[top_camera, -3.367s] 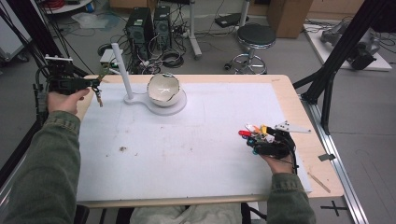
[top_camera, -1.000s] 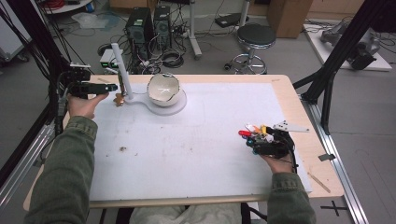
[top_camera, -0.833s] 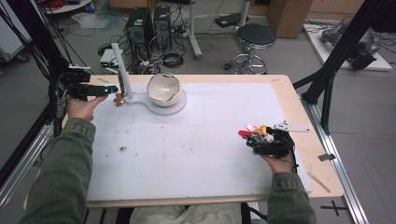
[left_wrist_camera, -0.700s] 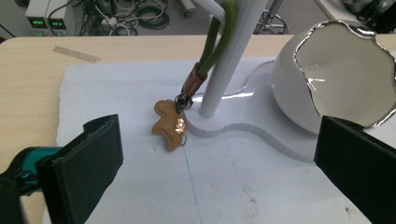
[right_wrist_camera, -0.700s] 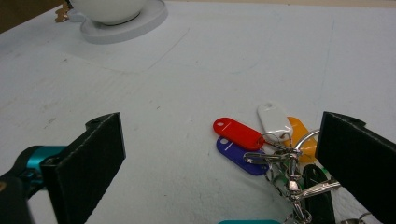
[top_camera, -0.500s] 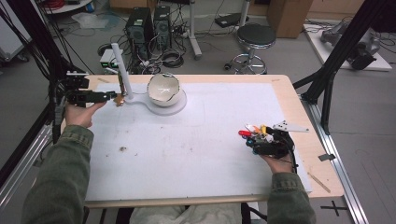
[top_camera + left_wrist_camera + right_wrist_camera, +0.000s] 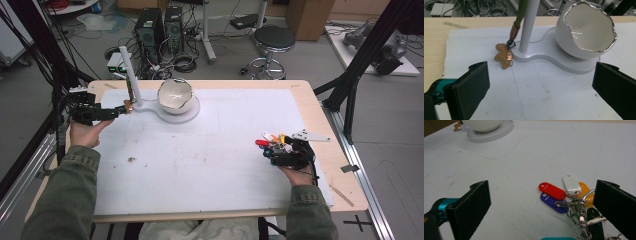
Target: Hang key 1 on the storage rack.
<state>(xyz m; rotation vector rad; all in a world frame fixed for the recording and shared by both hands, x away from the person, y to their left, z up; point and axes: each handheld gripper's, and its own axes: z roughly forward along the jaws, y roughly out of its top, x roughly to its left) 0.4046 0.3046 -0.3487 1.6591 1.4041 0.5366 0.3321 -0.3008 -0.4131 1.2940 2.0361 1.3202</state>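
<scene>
The left tool (image 7: 534, 87) hovers with jaws wide apart, facing the gingerbread charm (image 7: 503, 55) beside the white post (image 7: 527, 25). The right tool (image 7: 541, 207), also gaping, rests by the key tags (image 7: 564, 193). Best approach: go low, centre the charm, close gently.

Lighting is even and diffuse from overhead. The white mat (image 7: 210, 150) reads bright without burning out. Shadows around the eggshell-shaped bowl (image 7: 586, 30) are soft and short; its silver rim carries small glints. In both gripper views the near black jaws are soft-focused. The high view is coarse, with the floor beyond the bowl dimmer and slightly blurred.
</scene>
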